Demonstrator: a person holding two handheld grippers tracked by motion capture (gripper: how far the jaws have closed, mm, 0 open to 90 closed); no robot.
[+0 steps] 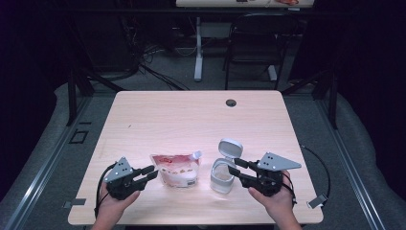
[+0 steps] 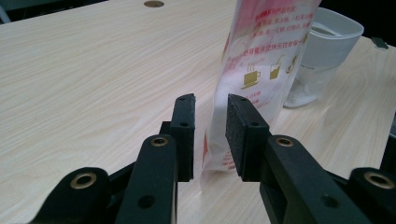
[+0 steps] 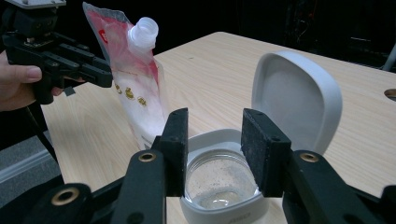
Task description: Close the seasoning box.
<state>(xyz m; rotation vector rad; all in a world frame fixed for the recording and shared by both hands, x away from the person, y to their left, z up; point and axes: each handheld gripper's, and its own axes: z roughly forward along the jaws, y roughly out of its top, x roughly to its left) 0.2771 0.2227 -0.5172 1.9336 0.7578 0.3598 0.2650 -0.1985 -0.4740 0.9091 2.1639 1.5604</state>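
A red and white spouted pouch (image 1: 176,170) stands upright near the table's front edge, its white spout (image 3: 142,31) uncapped. Just right of it stands a clear container (image 1: 222,176) with a white rim, its hinged lid (image 1: 230,147) flipped up; a little white powder lies at its bottom (image 3: 215,185). My left gripper (image 1: 152,172) is open, and the pouch's side edge (image 2: 215,140) runs into the gap between its pads (image 2: 243,126). My right gripper (image 1: 234,167) is open too, jaws held over the container's near rim (image 3: 205,137). The left gripper (image 3: 100,70) also appears beside the pouch in the right gripper view.
The light wooden table (image 1: 191,120) has a cable hole (image 1: 231,102) at its far middle. Behind it stand a black chair (image 1: 256,43) and another table's white leg (image 1: 198,48). A small clip (image 1: 316,201) lies at the front right corner.
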